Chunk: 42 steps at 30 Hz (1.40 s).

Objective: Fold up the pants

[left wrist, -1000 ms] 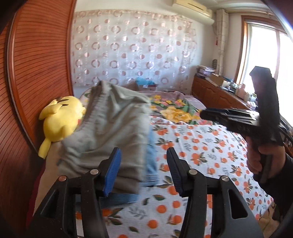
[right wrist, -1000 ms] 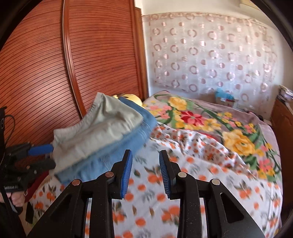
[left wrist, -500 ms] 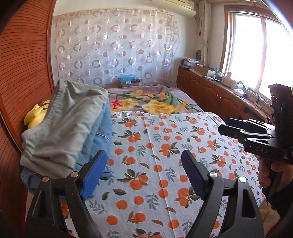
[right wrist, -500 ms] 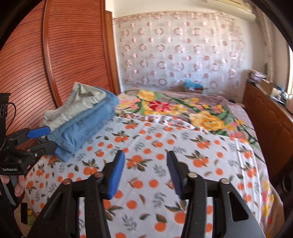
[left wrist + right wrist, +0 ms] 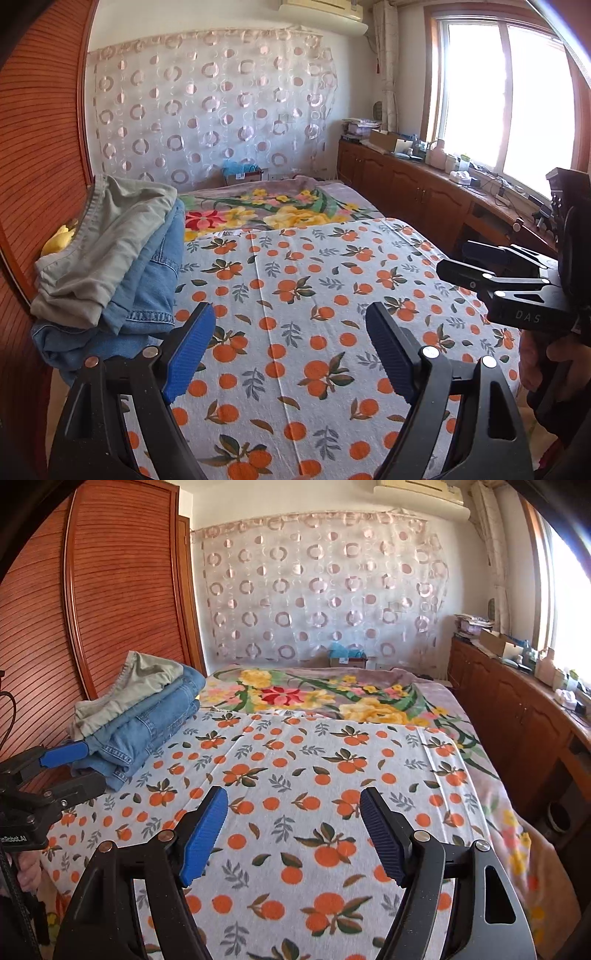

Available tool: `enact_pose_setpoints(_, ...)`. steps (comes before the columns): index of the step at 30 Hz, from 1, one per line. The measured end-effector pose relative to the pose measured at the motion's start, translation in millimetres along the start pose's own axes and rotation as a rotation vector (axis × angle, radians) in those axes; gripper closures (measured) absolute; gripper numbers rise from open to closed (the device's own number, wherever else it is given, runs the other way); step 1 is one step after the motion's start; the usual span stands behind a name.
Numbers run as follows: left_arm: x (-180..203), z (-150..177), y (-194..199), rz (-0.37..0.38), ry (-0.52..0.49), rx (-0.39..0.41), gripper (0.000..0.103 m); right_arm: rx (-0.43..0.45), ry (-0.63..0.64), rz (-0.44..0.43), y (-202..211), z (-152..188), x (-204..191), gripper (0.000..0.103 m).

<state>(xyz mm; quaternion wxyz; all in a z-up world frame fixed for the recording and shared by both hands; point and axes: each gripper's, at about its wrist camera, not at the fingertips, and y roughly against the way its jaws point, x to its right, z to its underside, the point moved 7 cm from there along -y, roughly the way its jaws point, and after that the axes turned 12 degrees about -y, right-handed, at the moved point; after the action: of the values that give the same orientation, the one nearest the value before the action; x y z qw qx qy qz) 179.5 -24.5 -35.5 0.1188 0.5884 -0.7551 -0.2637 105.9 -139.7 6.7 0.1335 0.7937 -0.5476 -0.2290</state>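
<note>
- I see the bed (image 5: pixel 295 332) filling most of both views; an orange-print sheet (image 5: pixel 295 775) covers its near part and a floral blanket (image 5: pixel 332 694) lies across the far part
- a slatted wooden wardrobe (image 5: pixel 122 590) stands along the left side; a circle-patterned curtain (image 5: pixel 207 110) hangs on the far wall; a low wooden cabinet (image 5: pixel 406 184) runs under the window (image 5: pixel 517 92) on the right
- the folded pants sit stacked at the sheet's left edge, against the wardrobe; the grey-green pants (image 5: pixel 107 240) lie on top of the blue jeans (image 5: pixel 147 295); a bit of a yellow plush toy (image 5: pixel 59 240) peeks out behind the pile
- my left gripper (image 5: pixel 291 328) hovers over the bare sheet, just right of the stack; its jaws stand wide apart with nothing between them; no pad touches the cloth
- my right gripper (image 5: pixel 293 814) hangs over the middle of the sheet, well apart from the pile; its jaws have just been opening and gape with only the sheet showing between them
- in the right wrist view, the other gripper's blue fingertips (image 5: pixel 64 753) sit just beside the jeans' near corner; whether they touch I cannot tell
- a hand (image 5: pixel 535 362) shows at the right edge of the left wrist view, wrapped around the right gripper's handle
</note>
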Motion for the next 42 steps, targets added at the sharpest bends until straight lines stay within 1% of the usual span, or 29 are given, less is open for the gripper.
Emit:
enact_pose_setpoints(6, 11.4, -0.6, 30.0, -0.034, -0.004, 0.024, 0.019, 0.036, -0.002, -0.008, 43.8, 16.7, -10.7, 0.027)
enact_pose_setpoints(7, 12.9, -0.7, 35.7, -0.043, -0.003, 0.024, 0.019, 0.042, -0.001, -0.009, 53.8, 23.8, -4.9, 0.027)
enact_pose_setpoints(12, 19.4, 1.9, 51.1, -0.046, 0.001, 0.032, 0.019, 0.063, -0.015, -0.011, 80.6, 31.4, -1.4, 0.027)
enact_pose_setpoints(13, 20.8, 1.9, 53.5, -0.051, -0.004, 0.035, 0.019, 0.068, -0.016, -0.008, 74.2, 33.0, 4.6, 0.027)
enact_pose_setpoints(16, 22.8, 3.6, 60.0, -0.08, -0.013, 0.039, 0.019, 0.084, -0.018, -0.007, 79.8, 35.1, 8.7, 0.027)
enact_pose_setpoints(19, 23.1, 6.9, 66.2, -0.068, 0.005, 0.046, 0.019, 0.091, -0.036, -0.005, 82.9, 39.7, 12.8, 0.027)
enact_pose_setpoints(25, 18.3, 18.3, 73.0, -0.085, 0.027, 0.043, 0.019, 0.101, -0.051, 0.006, 79.3, 42.0, 16.5, 0.027)
enact_pose_setpoints(31, 12.1, 27.8, 73.5, -0.105, 0.041, 0.035, 0.019, 0.103, -0.057, 0.011, 76.8, 43.8, 19.6, 0.027)
enact_pose_setpoints(42, 5.6, 31.2, 69.0, -0.119, 0.059, 0.025, 0.019, 0.099, -0.056, 0.004, 74.0, 44.7, 19.4, 0.027)
